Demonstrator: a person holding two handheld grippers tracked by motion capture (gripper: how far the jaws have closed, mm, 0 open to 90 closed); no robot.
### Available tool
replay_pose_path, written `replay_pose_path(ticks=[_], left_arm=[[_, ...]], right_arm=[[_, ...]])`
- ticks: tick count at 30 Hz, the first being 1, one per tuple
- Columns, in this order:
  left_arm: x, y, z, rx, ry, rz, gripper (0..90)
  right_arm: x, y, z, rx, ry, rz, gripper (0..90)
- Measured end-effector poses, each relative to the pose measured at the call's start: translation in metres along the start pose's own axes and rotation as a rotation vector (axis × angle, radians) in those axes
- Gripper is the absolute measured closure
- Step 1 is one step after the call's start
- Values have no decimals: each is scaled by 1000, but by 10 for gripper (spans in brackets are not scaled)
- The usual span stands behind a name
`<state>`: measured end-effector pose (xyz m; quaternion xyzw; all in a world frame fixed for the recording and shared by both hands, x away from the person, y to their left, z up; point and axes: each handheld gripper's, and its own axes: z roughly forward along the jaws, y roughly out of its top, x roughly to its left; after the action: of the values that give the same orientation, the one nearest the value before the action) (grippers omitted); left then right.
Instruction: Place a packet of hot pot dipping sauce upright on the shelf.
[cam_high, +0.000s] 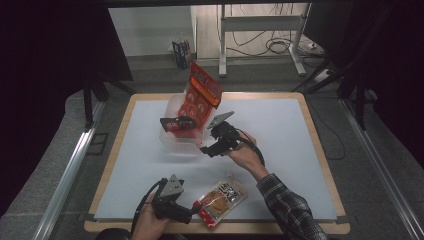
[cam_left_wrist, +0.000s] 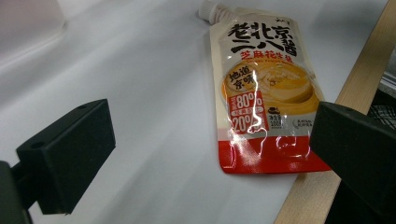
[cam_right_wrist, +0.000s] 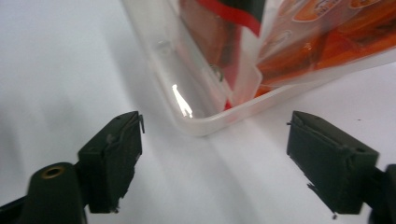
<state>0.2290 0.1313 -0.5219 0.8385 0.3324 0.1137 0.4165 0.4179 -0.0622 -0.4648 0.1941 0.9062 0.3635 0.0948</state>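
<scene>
A: Left gripper (cam_high: 196, 208) sits at the near table edge, jaws spread wide, gripping nothing, with the spouted sauce pouch (cam_left_wrist: 264, 93) flat on the white mat (cam_high: 280, 130) just ahead.

B: And the right gripper (cam_right_wrist: 215, 161)?

A: Jaws wide apart too, empty, facing a corner of the clear plastic container (cam_right_wrist: 196, 119), which holds the orange-red snack bags (cam_high: 200, 97).

I see open mat at 3 o'clock and 9 o'clock | clear bin (cam_high: 175, 137) with the tall orange packet (cam_high: 202, 95) blocks 12 o'clock | sauce pouch (cam_high: 221, 197) lies at 6 o'clock by the table edge (cam_high: 280, 229), between my two hands.
</scene>
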Motion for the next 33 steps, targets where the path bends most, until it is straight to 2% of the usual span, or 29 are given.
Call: replay_pose_path(ticks=[5, 7, 16, 21, 23, 27, 33], left_arm=[[0, -1, 0, 13, 10, 27, 0], [0, -1, 1, 21, 31, 57, 0], [1, -2, 0, -36, 15, 41, 0], [2, -2, 0, -26, 21, 62, 0], [-1, -2, 1, -22, 31, 96, 0], [-4, -2, 3, -13, 30, 120, 0], [-2, -2, 1, -2, 45, 111, 0]], right_arm=[[8, -5, -8, -32, 21, 4, 128], [10, -8, -11, -46, 26, 6, 115], [19, -21, -23, -61, 33, 17, 64], [20, -30, -29, -73, 43, 44, 33], [19, -36, -33, -65, 28, 36, 5], [19, -43, -39, -78, 25, 61, 0], [23, -54, -41, -59, 29, 76, 0]])
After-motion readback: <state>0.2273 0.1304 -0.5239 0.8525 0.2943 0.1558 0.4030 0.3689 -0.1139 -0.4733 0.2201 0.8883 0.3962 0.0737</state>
